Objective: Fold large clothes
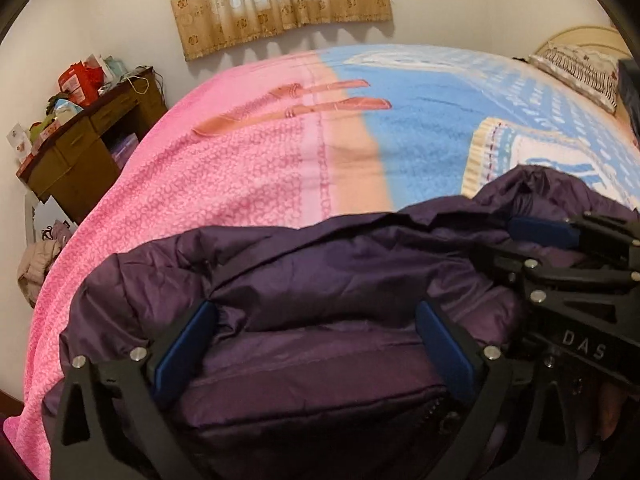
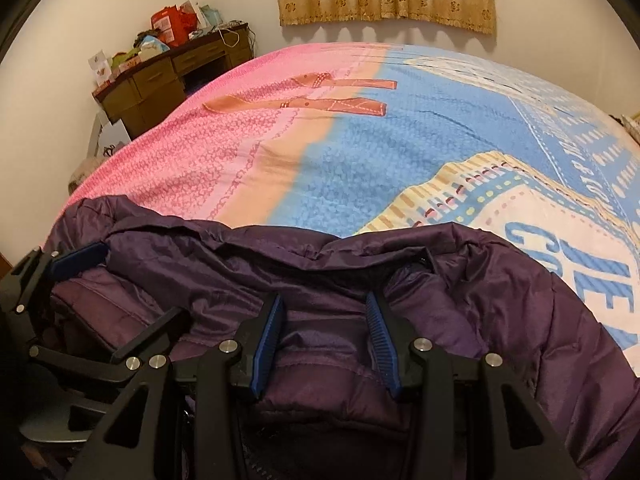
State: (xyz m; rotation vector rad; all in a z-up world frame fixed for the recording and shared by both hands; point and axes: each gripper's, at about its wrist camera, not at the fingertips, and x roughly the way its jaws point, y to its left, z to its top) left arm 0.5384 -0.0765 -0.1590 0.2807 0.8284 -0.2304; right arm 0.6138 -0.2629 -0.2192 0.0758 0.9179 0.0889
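The purple padded jacket point(image 1: 320, 280) lies bunched at the near edge of the bed point(image 1: 248, 160), on the pink and blue bedspread, with both grippers bearing down on it side by side. The left gripper point(image 1: 316, 336) stands wide, its blue pads either side of a thick fold without pressing it, so that side looks let go. The right gripper point(image 2: 324, 340) is narrower, and a ridge of the lining sits between its pads; whether they truly pinch it I cannot tell, though it looks like a light hold. The step in hand seems to be settling a fold just laid down. To do it well, the loose side wants to lie flat before the right one lets go, the puffy filling pressed down so the fold does not spring back, and the edges lined up along the near side. The jacket's long axis runs left to right across the near edge, roughly in line with it. A zip shows at the near bottom of both views, so the open front seems to face the person; which end holds the collar cannot be told.
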